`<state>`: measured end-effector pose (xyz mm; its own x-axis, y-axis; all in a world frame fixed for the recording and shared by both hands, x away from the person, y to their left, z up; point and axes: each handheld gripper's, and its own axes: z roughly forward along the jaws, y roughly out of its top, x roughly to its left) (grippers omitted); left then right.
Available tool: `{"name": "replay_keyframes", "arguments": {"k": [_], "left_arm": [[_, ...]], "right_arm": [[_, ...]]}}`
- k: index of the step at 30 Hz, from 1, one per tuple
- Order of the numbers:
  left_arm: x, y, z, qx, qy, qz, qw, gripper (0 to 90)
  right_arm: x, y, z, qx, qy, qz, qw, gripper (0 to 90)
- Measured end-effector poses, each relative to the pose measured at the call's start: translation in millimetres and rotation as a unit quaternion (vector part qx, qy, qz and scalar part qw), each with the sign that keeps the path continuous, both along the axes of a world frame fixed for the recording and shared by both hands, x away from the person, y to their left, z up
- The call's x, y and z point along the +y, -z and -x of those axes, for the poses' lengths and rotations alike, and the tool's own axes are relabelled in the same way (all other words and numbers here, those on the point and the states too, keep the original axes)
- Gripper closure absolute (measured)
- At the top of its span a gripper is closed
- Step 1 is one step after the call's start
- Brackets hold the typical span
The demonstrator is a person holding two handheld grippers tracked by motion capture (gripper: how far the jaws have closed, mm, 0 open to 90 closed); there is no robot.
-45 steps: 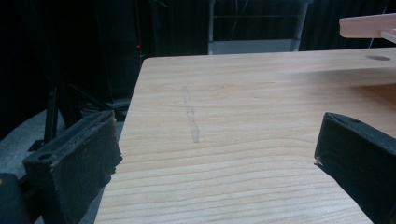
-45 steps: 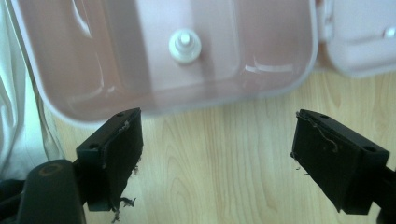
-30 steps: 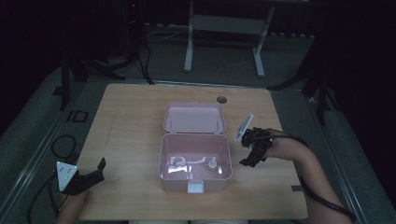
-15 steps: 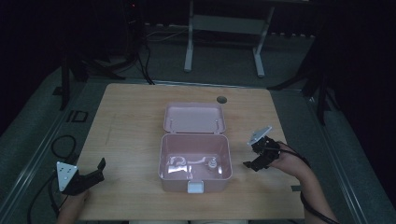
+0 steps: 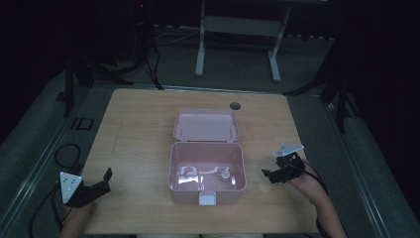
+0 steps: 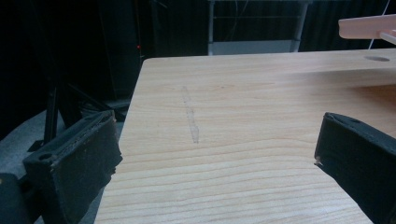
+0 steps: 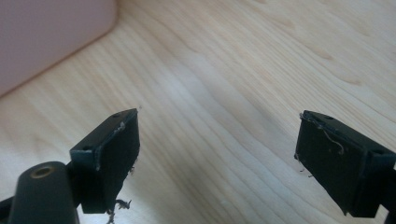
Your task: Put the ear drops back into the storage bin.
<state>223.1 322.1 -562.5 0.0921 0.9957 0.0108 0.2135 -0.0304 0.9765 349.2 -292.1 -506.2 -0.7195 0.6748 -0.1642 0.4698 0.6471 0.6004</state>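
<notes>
The right tongs [image 5: 273,174] hung low over the bare wood of the counter [image 5: 138,134], just off the right wall of the pink box [image 5: 208,168], pointing toward it. Their jaws had just been opening and stood wide apart with nothing between them; in the right gripper view the right tongs [image 7: 217,154] framed only wood grain, and a corner of the box [image 7: 51,37] sat ahead and to their left, close but not touching. The box stood open, its lid [image 5: 206,125] folded back flat on the counter on the far side. Inside, toward the end nearer the right tongs, lay a small pale thing with a round knob [image 5: 225,173], and beside it something clear and glossy [image 5: 190,174]; neither was sharp enough to name. The left tongs [image 5: 105,179] rested near the near left corner of the counter, well apart from the box, which lay off to their right. Their jaws were also spread and empty, and in the left gripper view the left tongs [image 6: 215,154] looked across bare wood, with the edge of the lid [image 6: 369,27] showing far ahead at the right.
</notes>
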Motion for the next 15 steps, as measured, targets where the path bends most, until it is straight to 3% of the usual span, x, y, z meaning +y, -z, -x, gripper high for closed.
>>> {"name": "replay_keyframes", "arguments": {"k": [7,8,11,13,15], "left_arm": [[0.0,0.0,-0.3,0.001,0.000,0.001,1.0000,0.4],[0.0,0.0,-0.3,0.001,0.000,0.001,1.0000,0.4],[0.0,0.0,-0.2,0.001,0.000,0.001,1.0000,0.4],[0.0,0.0,-0.2,0.000,0.000,0.001,1.0000,0.4],[0.1,0.0,-0.2,0.000,0.000,0.001,1.0000,0.4]], "right_arm": [[-8.8,10.5,6.2,-0.037,0.055,-0.036,0.9971,12.7],[-11.8,13.4,8.5,-0.051,0.073,-0.054,0.9945,12.7],[-13.2,16.6,10.8,-0.062,0.086,-0.057,0.9927,12.7],[-16.2,19.2,12.7,-0.070,0.104,-0.074,0.9893,12.7],[-17.4,22.7,14.8,-0.082,0.117,-0.071,0.9872,12.7]]}}
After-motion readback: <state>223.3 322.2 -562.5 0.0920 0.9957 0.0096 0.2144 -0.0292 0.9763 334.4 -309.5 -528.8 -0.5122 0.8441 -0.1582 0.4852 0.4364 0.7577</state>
